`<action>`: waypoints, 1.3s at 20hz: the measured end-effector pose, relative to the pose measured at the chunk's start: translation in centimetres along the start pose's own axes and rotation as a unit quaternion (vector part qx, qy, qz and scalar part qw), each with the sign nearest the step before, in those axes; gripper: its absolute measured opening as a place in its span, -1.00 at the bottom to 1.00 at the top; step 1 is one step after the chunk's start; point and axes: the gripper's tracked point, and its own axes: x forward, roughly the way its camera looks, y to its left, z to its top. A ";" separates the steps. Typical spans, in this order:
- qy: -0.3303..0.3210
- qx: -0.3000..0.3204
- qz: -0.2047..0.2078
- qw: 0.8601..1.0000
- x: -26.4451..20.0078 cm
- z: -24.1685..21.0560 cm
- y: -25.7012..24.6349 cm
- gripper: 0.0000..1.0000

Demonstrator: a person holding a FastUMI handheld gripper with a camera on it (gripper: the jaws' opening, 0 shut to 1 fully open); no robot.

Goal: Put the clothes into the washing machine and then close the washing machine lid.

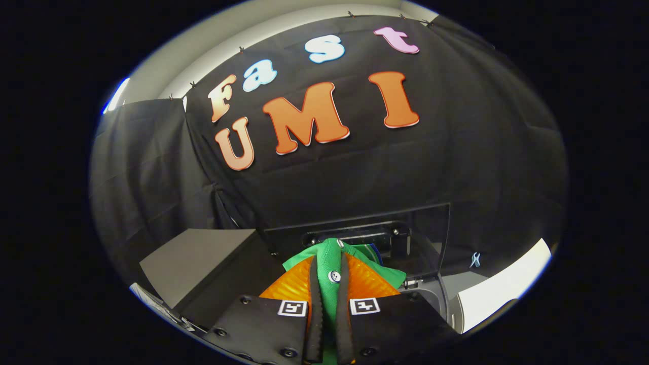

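Green garment [332,263] mostly hidden between tongs [329,276]; washer drum [431,299] interior hidden behind them.

Raised washer lid [421,228] beyond tongs [329,263], dark box [203,258] alongside, garment [332,294] pinched between.

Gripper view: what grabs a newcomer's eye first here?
The green garment with a white button, pinched between the gripper's two orange-and-black fingers, which are closed on it. Just beyond the fingers stands the dark see-through lid of the washing machine, raised upright. A grey box sits beside the machine.
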 end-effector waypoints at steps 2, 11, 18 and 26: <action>0.030 0.005 0.004 1.000 2.1 -2.5 -1.0 -0.65; 0.182 0.017 0.007 0.983 10.1 -17.5 -3.1 -0.65; 0.291 0.031 -0.054 0.955 12.2 -26.5 -6.1 -0.65; 0.353 0.037 -0.114 0.928 11.9 -28.4 -6.5 -0.53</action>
